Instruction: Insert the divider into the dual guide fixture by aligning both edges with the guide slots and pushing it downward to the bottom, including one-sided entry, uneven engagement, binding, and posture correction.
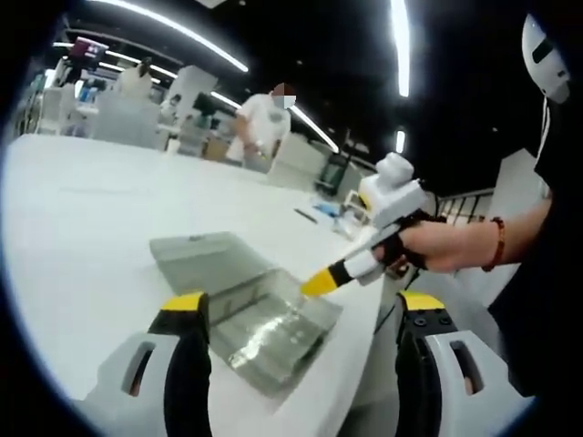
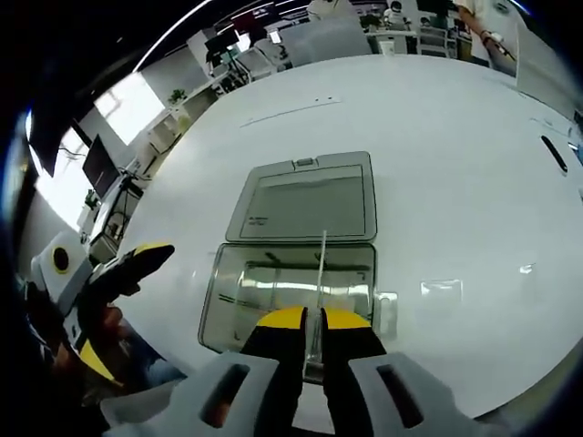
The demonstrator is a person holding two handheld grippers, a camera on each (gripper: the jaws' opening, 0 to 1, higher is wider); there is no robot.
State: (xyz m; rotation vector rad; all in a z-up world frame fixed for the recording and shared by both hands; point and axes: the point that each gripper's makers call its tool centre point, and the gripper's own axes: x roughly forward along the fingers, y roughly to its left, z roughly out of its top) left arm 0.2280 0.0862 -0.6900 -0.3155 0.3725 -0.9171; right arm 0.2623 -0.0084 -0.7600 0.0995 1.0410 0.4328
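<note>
A clear plastic box (image 2: 273, 282) lies on the white table with its lid (image 2: 305, 196) folded open behind it. In the right gripper view my right gripper (image 2: 314, 320) is shut on a thin clear divider (image 2: 322, 264), which stands on edge inside the box, right of the middle. The left gripper (image 2: 137, 264) hovers left of the box, held by a hand. In the left gripper view my left gripper (image 1: 303, 305) stands wide open in front of the box (image 1: 273, 328), holding nothing. The right gripper (image 1: 321, 282) reaches in from the right, its yellow tip at the box's far side.
The white table (image 1: 91, 209) is wide, and its near edge runs close to the box. A small clear piece (image 2: 442, 289) lies right of the box. Small items (image 1: 328, 211) and a dark object (image 2: 553, 153) sit farther off. A person in white (image 1: 260, 118) stands beyond the table.
</note>
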